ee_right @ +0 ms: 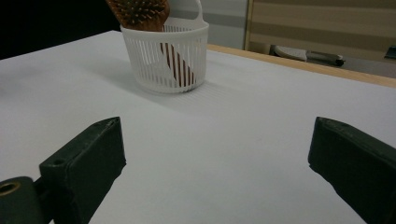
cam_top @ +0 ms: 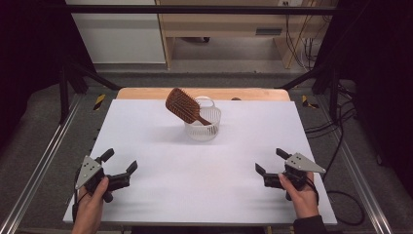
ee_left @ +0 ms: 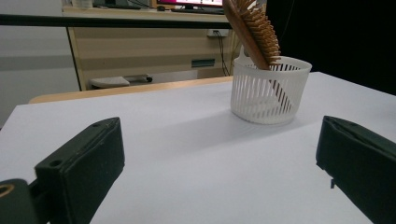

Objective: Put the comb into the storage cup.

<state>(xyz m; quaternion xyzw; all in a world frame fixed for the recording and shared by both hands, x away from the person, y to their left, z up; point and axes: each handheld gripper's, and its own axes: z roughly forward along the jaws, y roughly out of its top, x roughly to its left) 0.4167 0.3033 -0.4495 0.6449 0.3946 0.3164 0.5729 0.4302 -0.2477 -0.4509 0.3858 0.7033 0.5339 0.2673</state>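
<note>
A brown wooden hairbrush (cam_top: 184,106) stands handle-down in a small white slatted basket (cam_top: 203,127) at the far middle of the white table; its bristled head leans out to the left over the rim. The same hairbrush (ee_left: 254,29) and basket (ee_left: 270,89) appear ahead in the left gripper view, and the hairbrush (ee_right: 140,11) and basket (ee_right: 166,53) in the right gripper view. My left gripper (cam_top: 119,163) rests open near the front left of the table, nothing between its jaws. My right gripper (cam_top: 271,161) rests open near the front right, also holding nothing.
The white table top (cam_top: 209,165) spreads between the grippers and the basket. A wooden strip (cam_top: 146,93) runs along its far edge. Metal frame rails (cam_top: 44,161) flank both sides, and cables (cam_top: 336,122) lie on the floor at the right.
</note>
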